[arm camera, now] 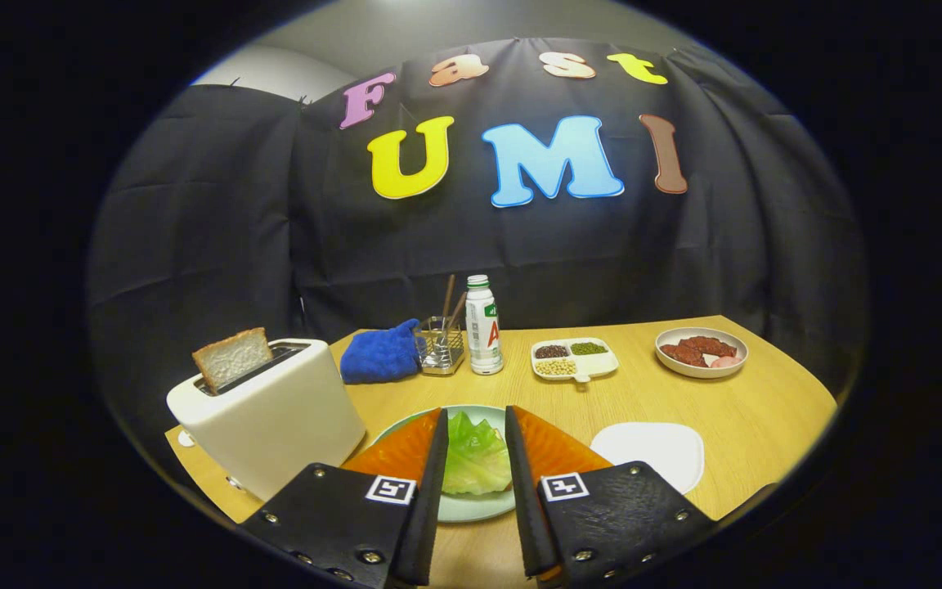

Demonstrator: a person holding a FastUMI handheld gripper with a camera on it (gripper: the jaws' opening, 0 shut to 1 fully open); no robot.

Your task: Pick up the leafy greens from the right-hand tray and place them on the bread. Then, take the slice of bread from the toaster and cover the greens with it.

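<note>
The two fingers (pixel 438 458) stand parted with a clear gap between them and press on nothing; the gripper (pixel 476 425) hangs over a pale green round plate (pixel 471 507) on the light wooden table (pixel 765 409). On that plate, seen in the gap between the fingers, lies the crinkled light-green leafy greens (pixel 475 458); whether bread lies under the leaf cannot be told, as the fingers hide the sides of the plate.

At about 9 o'clock from the plate stands a cream-white two-slot toaster (pixel 275 417), with a pale toasted slice of bread (pixel 231 357) sticking up tilted out of its slot. At about 3 o'clock from the plate, just beside it, lies a flat white rounded tray (pixel 655 450), bare on top.

Beyond the fingers, toward 12 o'clock, stands a white plastic bottle with a green cap (pixel 483 325). At 11 o'clock from the plate are a small wire holder with wooden sticks (pixel 442 343) and, touching it on its far side from the bottle, a blue cloth mitt (pixel 381 353). At 1 o'clock sits a white divided dish of beans and seeds (pixel 575 360), and farther along toward 2 o'clock a white round bowl of reddish meat pieces (pixel 701 352).
</note>
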